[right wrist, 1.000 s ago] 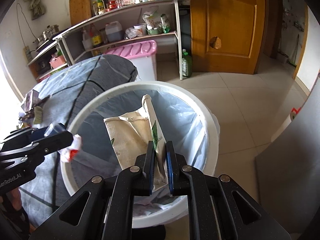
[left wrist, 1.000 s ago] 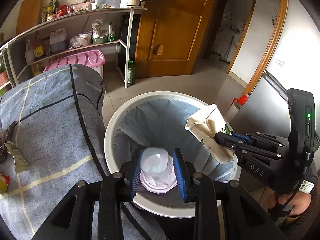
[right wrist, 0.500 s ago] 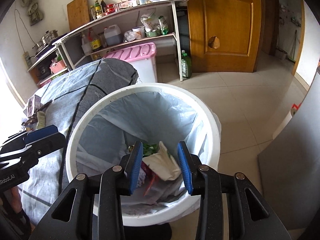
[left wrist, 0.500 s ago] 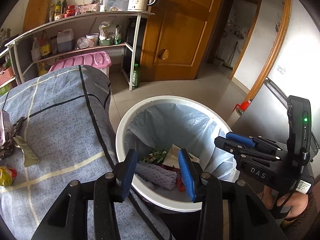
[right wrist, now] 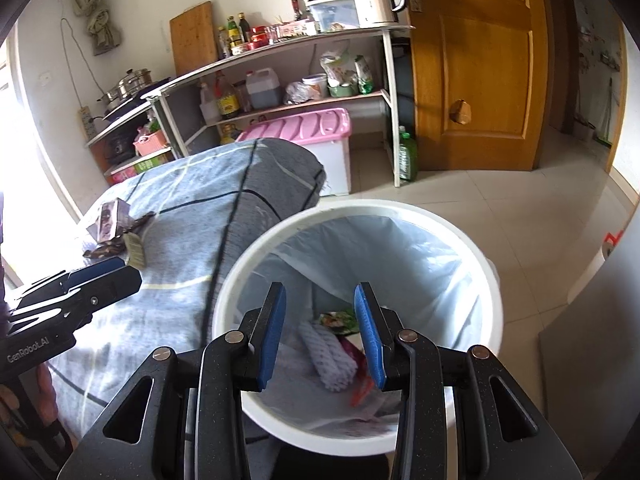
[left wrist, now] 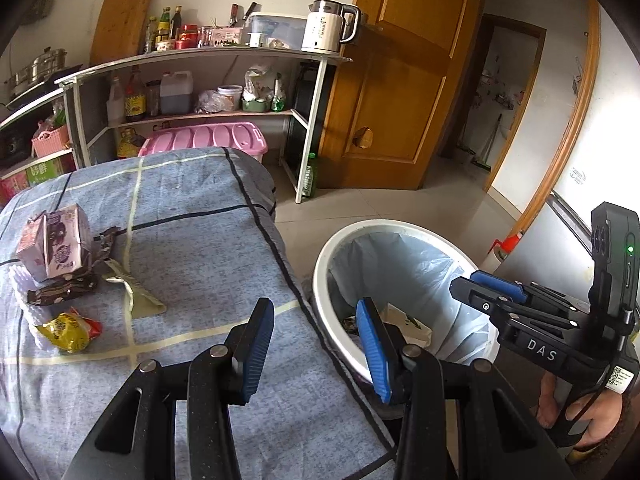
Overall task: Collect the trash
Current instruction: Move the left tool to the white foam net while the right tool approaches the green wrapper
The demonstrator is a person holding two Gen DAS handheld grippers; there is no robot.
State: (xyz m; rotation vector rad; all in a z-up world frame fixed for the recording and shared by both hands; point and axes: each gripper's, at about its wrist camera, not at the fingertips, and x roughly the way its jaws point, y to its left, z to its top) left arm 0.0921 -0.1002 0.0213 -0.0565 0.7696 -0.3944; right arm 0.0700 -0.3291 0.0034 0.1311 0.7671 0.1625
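Wrappers (left wrist: 64, 300) are seen far left on tablecloth (left wrist: 208, 248); left gripper (left wrist: 316, 344) nearer, jaws apart, empty; right gripper (right wrist: 320, 332) apart over bin (right wrist: 494, 280).

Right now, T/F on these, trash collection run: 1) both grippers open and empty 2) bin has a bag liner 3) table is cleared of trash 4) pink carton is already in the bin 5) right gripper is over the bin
1) True. The left gripper and right gripper are both open, with nothing between the pads.
2) True. The white bin holds a pale plastic liner.
3) False. A yellow wrapper, a dark wrapper and more litter lie on the table.
4) False. The pink carton stands on the table.
5) True. It looks down into the bin's mouth.
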